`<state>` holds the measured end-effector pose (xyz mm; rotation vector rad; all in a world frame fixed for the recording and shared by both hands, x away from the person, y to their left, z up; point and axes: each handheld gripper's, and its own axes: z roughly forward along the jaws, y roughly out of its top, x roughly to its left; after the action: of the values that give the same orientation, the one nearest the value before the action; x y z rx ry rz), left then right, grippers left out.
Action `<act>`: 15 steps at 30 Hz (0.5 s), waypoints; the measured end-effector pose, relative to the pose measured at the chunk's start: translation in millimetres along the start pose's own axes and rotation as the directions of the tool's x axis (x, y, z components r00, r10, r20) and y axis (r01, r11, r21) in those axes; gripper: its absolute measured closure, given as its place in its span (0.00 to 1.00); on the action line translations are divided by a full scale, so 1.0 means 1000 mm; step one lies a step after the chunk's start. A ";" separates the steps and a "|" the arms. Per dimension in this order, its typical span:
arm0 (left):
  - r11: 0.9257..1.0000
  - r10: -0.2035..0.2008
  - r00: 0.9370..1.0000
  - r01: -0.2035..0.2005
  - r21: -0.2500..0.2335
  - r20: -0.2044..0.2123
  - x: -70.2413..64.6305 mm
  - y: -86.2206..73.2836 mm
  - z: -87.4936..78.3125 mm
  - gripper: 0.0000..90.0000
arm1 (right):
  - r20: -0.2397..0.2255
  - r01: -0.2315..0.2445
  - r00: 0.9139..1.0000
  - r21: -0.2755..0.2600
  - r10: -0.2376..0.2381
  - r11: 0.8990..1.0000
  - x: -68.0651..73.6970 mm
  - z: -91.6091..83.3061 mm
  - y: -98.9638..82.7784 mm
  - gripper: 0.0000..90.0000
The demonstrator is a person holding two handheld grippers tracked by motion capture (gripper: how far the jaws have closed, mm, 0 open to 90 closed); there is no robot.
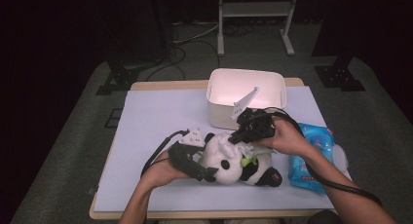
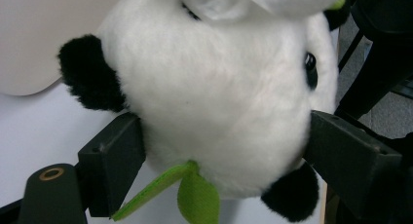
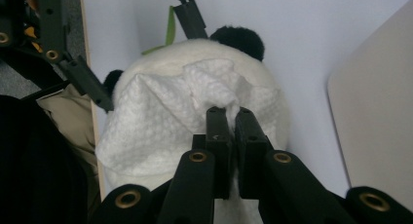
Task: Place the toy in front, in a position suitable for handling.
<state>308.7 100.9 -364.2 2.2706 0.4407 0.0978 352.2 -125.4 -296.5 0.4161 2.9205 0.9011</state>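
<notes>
On blue mat (image 1: 160, 112), near white bin (image 1: 246, 90): panda plush (image 1: 234, 165) lying, head clamped by left gripper (image 1: 207, 173); right gripper (image 1: 238, 139) pinched shut on white wipe (image 3: 165, 117) draped over panda.

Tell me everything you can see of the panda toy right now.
The panda toy is a plush with white fur, black ears and limbs, and a green felt leaf at its front. It lies on the pale table cover near the white bin. The left tongs clamp its head from both sides. A white wipe lies draped over it, pinched by the right tongs.
</notes>
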 end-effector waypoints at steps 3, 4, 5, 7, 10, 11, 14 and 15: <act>1.000 -0.002 1.000 0.002 -0.001 0.000 0.000 0.000 0.000 0.17 | -0.002 0.003 1.000 -0.007 -0.003 1.000 0.002 -0.001 -0.002 0.96; 1.000 0.000 1.000 0.000 0.000 0.000 0.000 0.000 0.000 0.17 | -0.002 0.003 1.000 -0.009 -0.003 1.000 0.004 -0.002 -0.005 0.96; 1.000 0.000 1.000 0.000 0.000 0.000 0.000 0.000 0.000 0.17 | -0.002 0.003 1.000 -0.009 -0.003 1.000 0.004 -0.002 -0.005 0.96; 1.000 -0.001 1.000 0.001 0.000 0.000 0.000 0.000 0.000 0.17 | -0.004 -0.005 1.000 -0.010 0.005 1.000 0.004 -0.003 -0.010 0.96; 1.000 -0.002 1.000 0.002 0.000 0.001 0.000 0.000 0.000 0.17 | -0.002 -0.009 1.000 -0.010 0.009 1.000 0.003 -0.005 -0.015 0.96; 1.000 -0.003 1.000 0.003 0.001 0.001 0.000 0.000 0.000 0.17 | 0.000 -0.012 1.000 -0.010 0.012 1.000 0.003 -0.006 -0.017 0.95; 1.000 -0.005 1.000 0.005 0.001 0.001 0.001 -0.001 0.000 0.17 | 0.002 -0.020 1.000 -0.005 0.020 1.000 0.002 -0.007 -0.021 0.95; 1.000 -0.005 1.000 0.005 0.002 0.001 0.001 -0.001 0.000 0.17 | 0.005 -0.032 0.999 -0.003 0.032 0.999 0.001 -0.007 -0.024 0.95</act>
<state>309.1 101.3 -365.0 2.2715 0.4464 0.0935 344.7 -148.5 -304.3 0.4662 2.9156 0.9065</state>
